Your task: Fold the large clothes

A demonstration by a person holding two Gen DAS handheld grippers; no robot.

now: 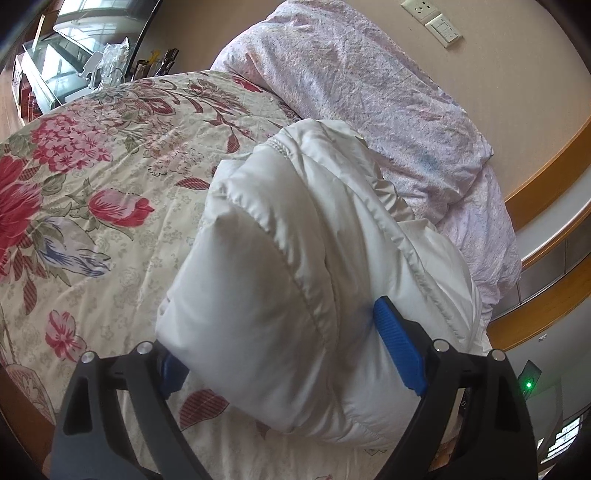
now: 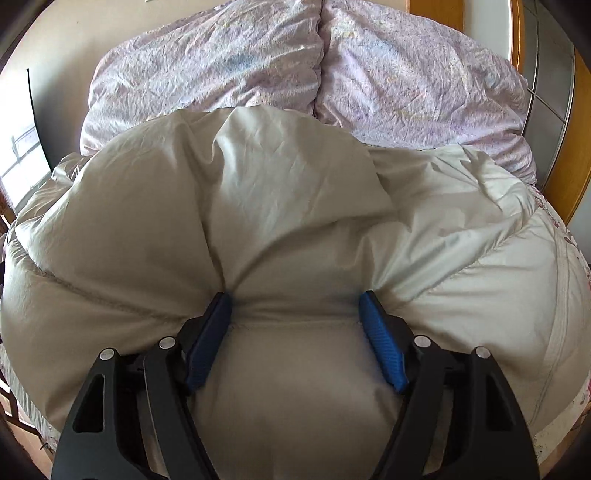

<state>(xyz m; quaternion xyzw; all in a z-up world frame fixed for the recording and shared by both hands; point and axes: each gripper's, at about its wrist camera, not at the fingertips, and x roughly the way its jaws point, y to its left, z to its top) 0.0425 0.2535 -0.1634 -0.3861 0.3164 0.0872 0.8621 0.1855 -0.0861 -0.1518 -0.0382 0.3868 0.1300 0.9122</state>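
Observation:
A white down jacket (image 1: 295,221) lies bunched into a thick roll on the flowered bedspread (image 1: 92,166). My left gripper (image 1: 273,328) straddles the near end of that roll. The puffy fabric fills the wide gap and brushes both blue pads (image 1: 399,347) without any pinch creases, so this gripper reads as open. In the right wrist view the same jacket (image 2: 295,184) spreads across most of the picture. My right gripper (image 2: 294,295) is shut on a fold at a quilted seam, and creases run out from both fingertips.
A crumpled pale pink duvet (image 1: 369,92) (image 2: 258,66) is heaped at the head of the bed, just beyond the jacket. A wooden headboard (image 1: 546,184) and a wall with sockets (image 1: 432,14) lie beyond it. A cluttered glass-topped desk (image 1: 74,62) stands at the far left.

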